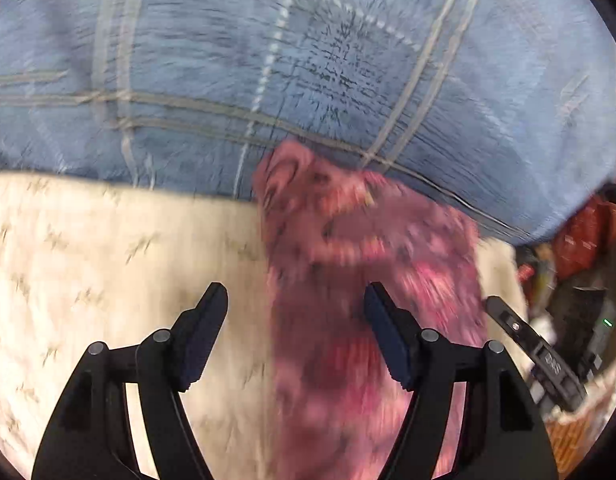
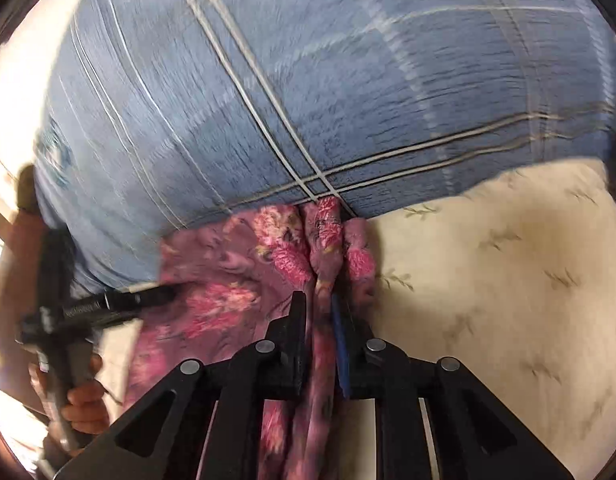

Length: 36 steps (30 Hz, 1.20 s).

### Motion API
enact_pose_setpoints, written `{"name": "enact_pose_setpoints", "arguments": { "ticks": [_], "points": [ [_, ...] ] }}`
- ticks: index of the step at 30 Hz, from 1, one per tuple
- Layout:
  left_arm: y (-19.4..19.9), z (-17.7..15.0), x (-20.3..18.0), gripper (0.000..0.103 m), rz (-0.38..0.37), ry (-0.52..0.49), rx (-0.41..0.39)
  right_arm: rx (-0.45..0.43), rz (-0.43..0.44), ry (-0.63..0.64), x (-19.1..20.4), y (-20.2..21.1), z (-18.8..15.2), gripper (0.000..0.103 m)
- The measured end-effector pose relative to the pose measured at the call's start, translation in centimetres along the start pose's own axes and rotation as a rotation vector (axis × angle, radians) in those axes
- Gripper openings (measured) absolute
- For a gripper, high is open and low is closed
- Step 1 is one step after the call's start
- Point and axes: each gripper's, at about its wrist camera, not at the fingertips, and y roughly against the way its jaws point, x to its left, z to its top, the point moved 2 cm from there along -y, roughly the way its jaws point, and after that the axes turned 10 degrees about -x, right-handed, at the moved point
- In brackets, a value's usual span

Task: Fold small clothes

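A pink floral garment (image 1: 348, 248) lies on a cream patterned bed sheet (image 1: 108, 260), its far end touching a blue checked blanket (image 1: 268, 60). My left gripper (image 1: 296, 300) is open, its jaws wide apart over the sheet and the garment's left edge; it holds nothing. My right gripper (image 2: 322, 304) is shut on a bunched fold of the pink garment (image 2: 228, 280), which runs between the jaws and down under them. The left gripper (image 2: 156, 298) shows at the left of the right wrist view, with a hand on its handle. The left wrist view is blurred.
The blue blanket (image 2: 308, 80) fills the far half of both views. The cream sheet (image 2: 488, 280) spreads to the right. Red packages and dark clutter (image 1: 580, 240) sit off the bed's right edge. The right gripper's body (image 1: 536, 356) shows at right.
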Motion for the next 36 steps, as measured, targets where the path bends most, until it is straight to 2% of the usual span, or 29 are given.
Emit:
{"name": "enact_pose_setpoints", "arguments": {
  "ticks": [2, 4, 5, 7, 8, 9, 11, 13, 15, 17, 21, 22, 23, 25, 28, 30, 33, 36],
  "points": [
    [1.7, -2.2, 0.9, 0.071, -0.045, 0.011, -0.002, 0.024, 0.068, -0.027, -0.3, 1.6, -1.5, 0.037],
    [2.2, -3.9, 0.9, 0.071, -0.071, 0.015, 0.014, 0.043, 0.143, -0.042, -0.2, 2.3, -3.2, 0.047],
    [2.2, -4.8, 0.8, 0.071, -0.071, 0.008, 0.019, 0.064, 0.17, -0.04, 0.0, 2.1, -4.2, 0.048],
    [1.7, -5.9, 0.6, 0.071, -0.01, -0.023, 0.01, 0.094, 0.053, 0.058, 0.5, 1.2, -5.8, 0.044],
    [1.5, -6.3, 0.6, 0.071, 0.007, -0.028, 0.02, 0.093, 0.042, 0.096, 1.0, 1.2, -6.3, 0.035],
    [1.8, -6.8, 0.6, 0.071, 0.003, -0.013, 0.033, 0.075, 0.058, 0.091, 1.4, 1.8, -6.6, 0.032],
    [2.9, -7.8, 0.1, 0.071, -0.005, -0.004, 0.036, 0.039, 0.06, 0.099, 1.9, 3.2, -7.1, 0.029],
    [3.4, -8.8, -0.5, 0.071, 0.043, -0.044, 0.014, 0.031, -0.015, 0.179, 1.9, 3.9, -8.3, 0.028],
    [3.3, -9.8, -0.9, 0.071, 0.073, -0.048, 0.008, 0.045, -0.062, 0.201, 2.3, 3.8, -8.8, 0.031],
    [3.8, -9.8, -1.0, 0.071, 0.072, -0.039, 0.002, 0.034, -0.101, 0.241, 2.8, 4.9, -8.6, 0.035],
    [5.0, -9.6, -1.8, 0.071, 0.108, -0.088, -0.038, -0.024, -0.074, 0.206, 3.5, 7.1, -6.8, 0.038],
    [6.0, -9.8, -1.2, 0.071, 0.113, -0.095, -0.046, -0.035, -0.075, 0.191, 3.5, 7.4, -6.4, 0.041],
    [6.0, -9.6, -1.4, 0.071, 0.116, -0.105, -0.05, -0.048, -0.088, 0.166, 2.7, 8.1, -6.1, 0.049],
    [5.7, -9.0, -1.5, 0.071, 0.131, -0.119, -0.049, -0.061, -0.134, 0.136, 2.2, 7.2, -4.6, 0.057],
    [5.3, -7.2, -1.1, 0.071, 0.162, -0.144, -0.055, -0.054, -0.161, 0.086, 1.7, 5.2, -2.4, 0.058],
    [4.8, -5.7, -0.4, 0.072, 0.12, -0.103, -0.05, -0.042, -0.132, 0.055, 1.7, 3.9, -1.7, 0.058],
    [2.7, -3.9, 0.5, 0.072, 0.063, -0.044, 0.028, -0.013, -0.13, 0.053, 1.7, 1.3, -1.3, 0.058],
    [0.8, -3.3, 0.9, 0.072, 0.007, 0.002, 0.082, 0.03, -0.096, -0.001, 0.9, -1.1, -1.5, 0.059]
  ]
}}
